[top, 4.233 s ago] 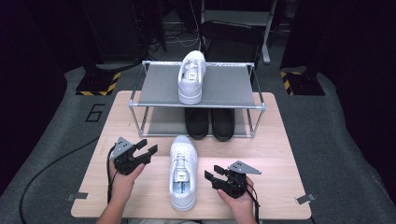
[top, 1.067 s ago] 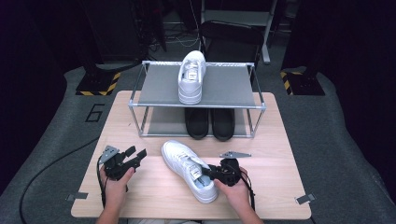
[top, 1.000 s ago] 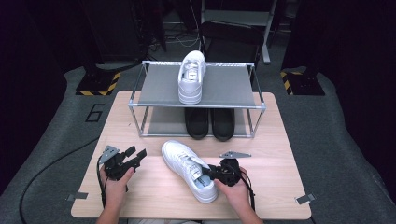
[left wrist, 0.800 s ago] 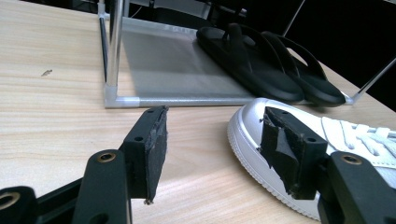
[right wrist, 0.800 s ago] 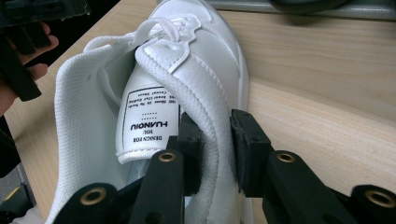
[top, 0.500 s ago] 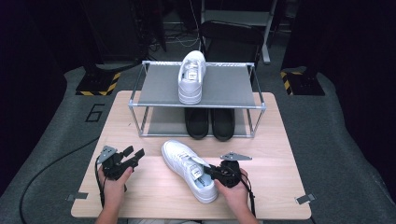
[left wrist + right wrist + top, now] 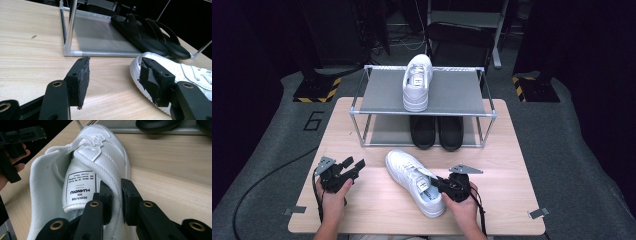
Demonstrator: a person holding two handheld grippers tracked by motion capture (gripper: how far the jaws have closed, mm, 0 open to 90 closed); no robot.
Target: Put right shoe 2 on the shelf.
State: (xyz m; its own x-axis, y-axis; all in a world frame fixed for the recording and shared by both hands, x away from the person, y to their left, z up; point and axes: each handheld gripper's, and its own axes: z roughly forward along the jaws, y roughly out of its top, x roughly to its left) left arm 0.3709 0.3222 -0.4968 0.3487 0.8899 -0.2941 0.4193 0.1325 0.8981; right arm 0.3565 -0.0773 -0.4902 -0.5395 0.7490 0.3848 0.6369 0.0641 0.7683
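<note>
— Jaws first: on the right gripper [image 7: 113, 195] they have just been closing, and now they pinch the padded collar of the white sneaker [image 7: 414, 180], one pad inside the opening by the tongue label, the other on the outer side; nothing slack there as far as the right gripper view shows.

— And the left gripper [image 7: 113, 80]?

— Spread wide with nothing between the pads; it hangs low over the bare table [image 7: 377, 215], and the sneaker's toe sits just beyond its right-hand jaw, near but not touching; I'd call it idle for the moment.

— Where does the shoe lie, then?

— Flat on its sole on the near half of the table, angled, toe towards the rack [image 7: 424, 97] and heel towards the person; it is well short of the shelf.

— So how far along are we?

— Early to middle, by my reading; its mate [image 7: 417, 82] stands on the rack's top shelf already, left of centre, with free space to its right; black sandals [image 7: 437, 131] fill the lower level; the grip on the second sneaker looks made, but the lift, the carry and the setting-down beside its partner are all left to do.

— Any worry?

— Only that a pinch on one side of a soft collar may let the shoe swing once it leaves the wood.
</note>
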